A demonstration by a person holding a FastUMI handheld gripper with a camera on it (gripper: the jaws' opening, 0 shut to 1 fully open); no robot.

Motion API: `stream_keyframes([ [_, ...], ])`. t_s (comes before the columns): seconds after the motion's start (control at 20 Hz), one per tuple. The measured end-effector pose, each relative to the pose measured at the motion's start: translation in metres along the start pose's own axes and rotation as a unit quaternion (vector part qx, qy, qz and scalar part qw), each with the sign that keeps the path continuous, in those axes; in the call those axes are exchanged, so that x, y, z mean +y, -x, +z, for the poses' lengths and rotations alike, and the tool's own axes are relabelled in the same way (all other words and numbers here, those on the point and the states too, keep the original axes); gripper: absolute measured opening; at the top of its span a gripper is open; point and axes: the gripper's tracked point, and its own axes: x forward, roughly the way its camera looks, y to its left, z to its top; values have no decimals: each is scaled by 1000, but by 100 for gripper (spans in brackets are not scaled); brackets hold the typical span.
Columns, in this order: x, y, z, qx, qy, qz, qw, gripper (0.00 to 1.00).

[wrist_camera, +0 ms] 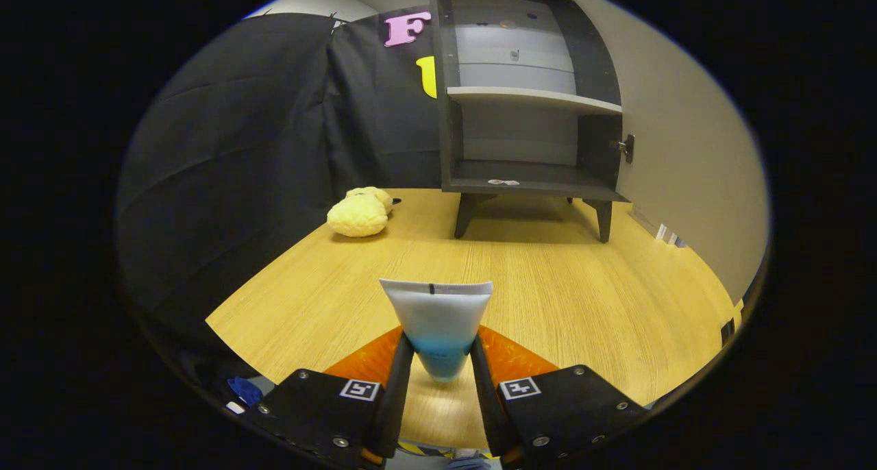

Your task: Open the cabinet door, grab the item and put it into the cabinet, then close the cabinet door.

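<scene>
A soft tube [437,319], white at its flat crimped end and blue lower down, stands up between my fingers; my gripper [442,360] is shut on it and holds it above the wooden table [562,292]. Well beyond the fingers a dark grey cabinet [527,93] stands on short legs at the far side of the table. Its door [685,148] is swung open to the right, with a small handle [627,146] on it. Inside are a light shelf [534,99] and a dark bottom board [534,177], where a small pale object [503,181] lies.
A yellow plush toy [360,213] lies on the table to the left of the cabinet, near the black cloth wall [260,148]. The table's near left edge runs diagonally beside my left finger. A blue object [244,390] sits low, off the table's left edge.
</scene>
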Motion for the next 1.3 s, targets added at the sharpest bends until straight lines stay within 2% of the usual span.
stream_keyframes([
  [0.4,-35,21,101,-50,-2,-26,998,49],
  [0.7,-59,22,171,-64,-2,-40,997,49],
  [0.95,-79,16,240,-91,-4,-47,995,49],
  [1.3,-101,-16,330,-114,7,-45,992,49],
])
